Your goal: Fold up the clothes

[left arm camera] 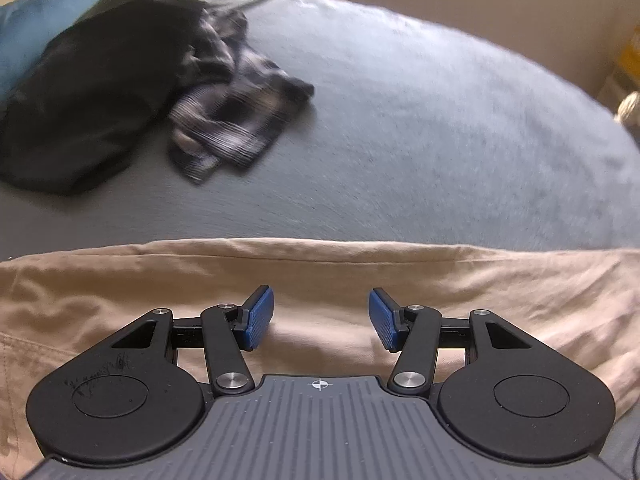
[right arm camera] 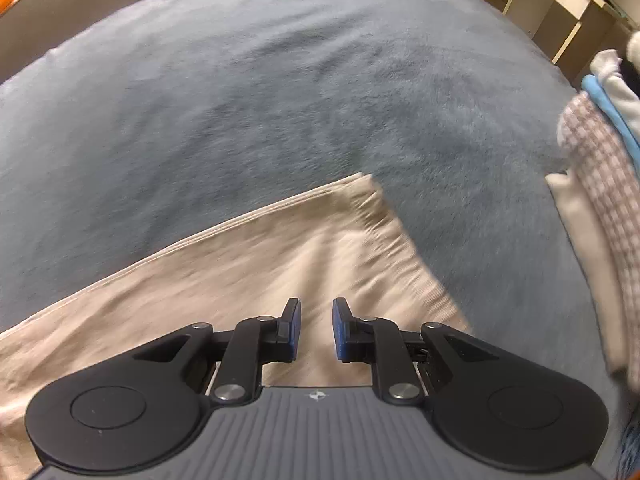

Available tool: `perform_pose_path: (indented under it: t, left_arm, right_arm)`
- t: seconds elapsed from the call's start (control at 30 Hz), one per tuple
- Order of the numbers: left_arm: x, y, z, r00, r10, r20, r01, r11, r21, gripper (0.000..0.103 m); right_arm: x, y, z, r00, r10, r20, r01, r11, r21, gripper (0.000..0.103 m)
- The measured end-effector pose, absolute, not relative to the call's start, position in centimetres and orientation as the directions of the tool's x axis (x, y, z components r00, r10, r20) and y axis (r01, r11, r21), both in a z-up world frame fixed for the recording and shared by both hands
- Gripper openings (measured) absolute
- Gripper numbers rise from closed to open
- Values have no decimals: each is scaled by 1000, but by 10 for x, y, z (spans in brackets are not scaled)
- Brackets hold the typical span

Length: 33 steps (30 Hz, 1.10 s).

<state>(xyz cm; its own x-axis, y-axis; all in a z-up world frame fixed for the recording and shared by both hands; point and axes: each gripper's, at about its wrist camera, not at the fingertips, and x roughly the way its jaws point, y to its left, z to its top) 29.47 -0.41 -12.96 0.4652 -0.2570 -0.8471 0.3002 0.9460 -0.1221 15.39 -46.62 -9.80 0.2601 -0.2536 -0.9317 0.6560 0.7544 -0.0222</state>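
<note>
- The left gripper (left arm camera: 321,318) is held over a tan garment (left arm camera: 480,292); its jaws are spread wide and nothing is gripped between the blue pads (left arm camera: 260,318).
- The tan garment is laid flat across the near edge of a grey-blue blanket (left arm camera: 400,140) that covers the bed.
- In the right wrist view, the right gripper (right arm camera: 317,330) is seen above the same tan garment (right arm camera: 240,264); its jaws are set narrower than the left ones, a gap is left between the pads, and no cloth is held.
- A squared corner of the tan garment is shown ahead of the right gripper, with layered edges visible along its far side.
- A dark garment (left arm camera: 92,92) and a crumpled plaid garment (left arm camera: 236,120) are piled together at the far left of the bed, well apart from the tan one.
- A blue pillow (left arm camera: 44,20) is seen behind the dark garment.
- A stack of folded clothes (right arm camera: 600,184) is placed at the right edge of the blanket (right arm camera: 240,100); a checked piece, a light blue one and white ones can be made out in it.
- Both views are somewhat blurred, so finer details of the fabrics cannot be told.
</note>
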Motion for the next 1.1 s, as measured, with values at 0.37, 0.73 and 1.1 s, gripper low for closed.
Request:
perform_pose_path:
  t: [0.37, 0.73, 1.1]
  left_arm:
    - [234, 33, -107, 561, -389, -731, 331, 914, -233, 53]
    - [138, 58, -76, 593, -438, -676, 412, 886, -212, 53]
    - [58, 88, -97, 587, -280, -760, 371, 927, -55, 53]
  right_arm:
    - [131, -379, -58, 474, -223, -852, 590, 799, 119, 28]
    - [98, -306, -51, 660, 11, -752, 436, 809, 394, 29]
    - [73, -258, -56, 616, 281, -736, 340, 748, 570, 40]
